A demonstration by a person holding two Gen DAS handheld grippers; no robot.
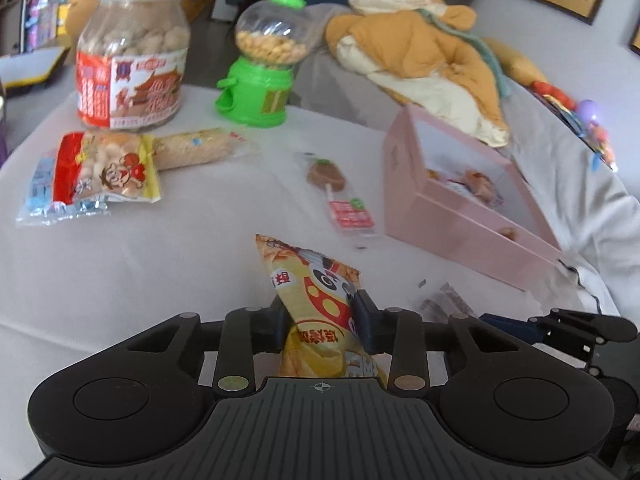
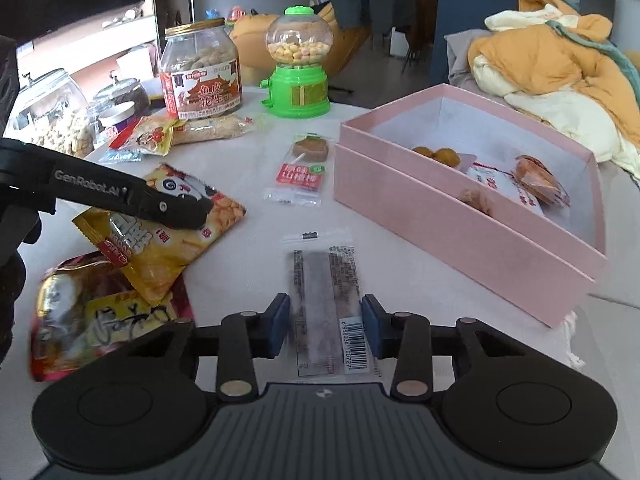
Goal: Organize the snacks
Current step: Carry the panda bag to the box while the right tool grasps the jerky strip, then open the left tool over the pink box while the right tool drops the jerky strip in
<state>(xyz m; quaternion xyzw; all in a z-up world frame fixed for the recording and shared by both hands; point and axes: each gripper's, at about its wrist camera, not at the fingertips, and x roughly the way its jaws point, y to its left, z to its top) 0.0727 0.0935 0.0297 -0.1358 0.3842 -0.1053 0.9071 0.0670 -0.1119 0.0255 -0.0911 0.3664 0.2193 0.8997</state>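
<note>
Yellow foil of a panda-printed snack bag [image 1: 316, 296] is pinched between the left gripper [image 1: 320, 316] near the table's [image 1: 140, 260] near edge. Beside it the right gripper [image 2: 325, 328] has its blue pads pressed against a clear-wrapped dark snack bar [image 2: 320, 304] lying flat. Farther in lies a wrapped lollipop [image 2: 306, 160]; the pink box [image 2: 460, 216], holding a few snacks, sits along the right edge. A peanut jar [image 2: 202, 76] and green candy dispenser [image 2: 298, 68] stand by the far edge.

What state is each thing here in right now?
Left hand-held gripper: shut on the yellow snack bag.
Right hand-held gripper: shut on the clear-wrapped bar.
Pink box: open, partly filled.
Peanut jar: lid on.
Lollipop: wrapped, lying flat.
</note>
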